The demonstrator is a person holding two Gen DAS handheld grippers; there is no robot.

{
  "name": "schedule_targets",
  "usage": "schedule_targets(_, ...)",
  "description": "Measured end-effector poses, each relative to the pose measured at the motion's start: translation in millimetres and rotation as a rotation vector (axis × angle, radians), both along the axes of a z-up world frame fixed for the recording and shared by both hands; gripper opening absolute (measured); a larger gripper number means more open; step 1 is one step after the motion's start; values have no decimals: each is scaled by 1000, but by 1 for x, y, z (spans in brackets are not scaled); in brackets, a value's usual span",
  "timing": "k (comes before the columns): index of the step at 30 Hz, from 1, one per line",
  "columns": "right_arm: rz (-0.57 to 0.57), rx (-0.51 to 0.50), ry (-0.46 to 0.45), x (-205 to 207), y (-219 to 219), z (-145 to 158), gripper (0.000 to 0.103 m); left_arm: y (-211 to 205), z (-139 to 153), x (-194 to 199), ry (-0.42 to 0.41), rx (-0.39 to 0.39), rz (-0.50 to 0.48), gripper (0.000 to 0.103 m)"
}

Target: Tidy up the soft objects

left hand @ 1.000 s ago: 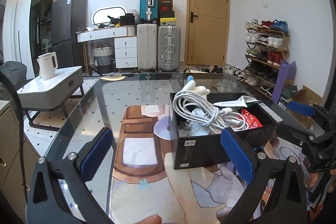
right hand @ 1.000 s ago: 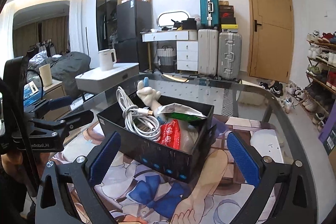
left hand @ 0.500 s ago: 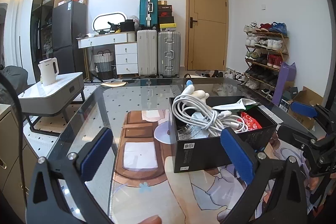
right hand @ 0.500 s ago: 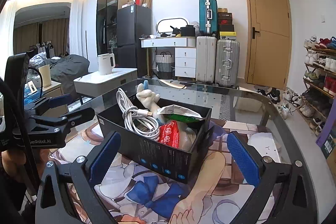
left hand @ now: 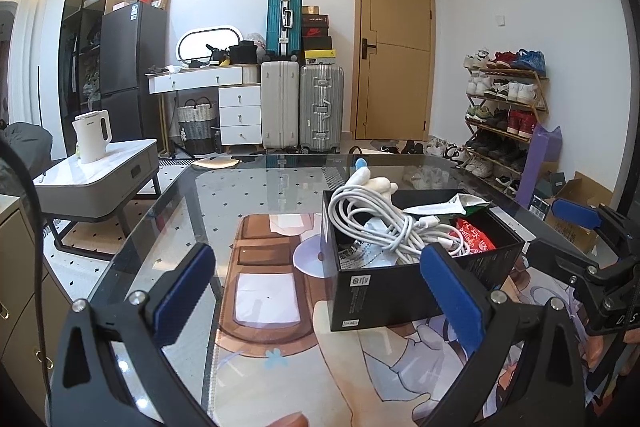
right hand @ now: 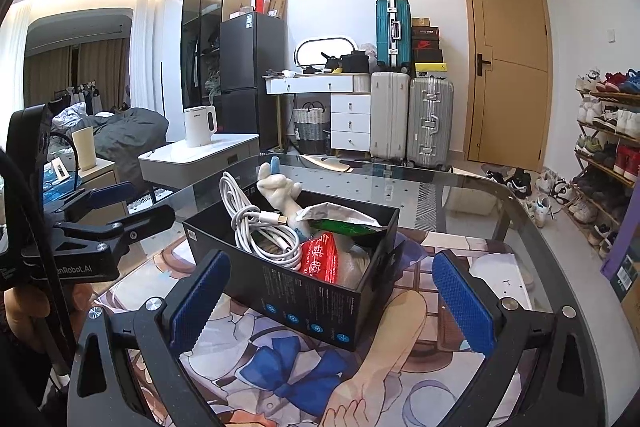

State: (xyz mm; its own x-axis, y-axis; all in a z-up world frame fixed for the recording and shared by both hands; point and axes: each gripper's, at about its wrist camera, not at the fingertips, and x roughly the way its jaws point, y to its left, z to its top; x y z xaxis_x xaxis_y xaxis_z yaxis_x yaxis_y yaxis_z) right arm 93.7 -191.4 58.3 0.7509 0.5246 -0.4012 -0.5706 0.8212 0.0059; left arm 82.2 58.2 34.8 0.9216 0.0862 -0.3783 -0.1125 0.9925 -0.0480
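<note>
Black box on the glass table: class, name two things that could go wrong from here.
1. The white cable loops above the black box rim; lifting it may drag out the red packet.
2. Both tools are open and empty; the left tool sits close to the box and could nudge it along the mat.

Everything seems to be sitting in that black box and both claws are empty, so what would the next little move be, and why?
Probably pull both away: the right gripper and left gripper are open and hold nothing, while the cable, plush toy and red packet already sit in the box.
</note>
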Motion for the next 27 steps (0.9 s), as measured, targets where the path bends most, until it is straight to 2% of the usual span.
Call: schedule_targets(27, 0, 6, 0, -1, -1, 0, 102, 2, 1, -2, -6, -9, 1, 103)
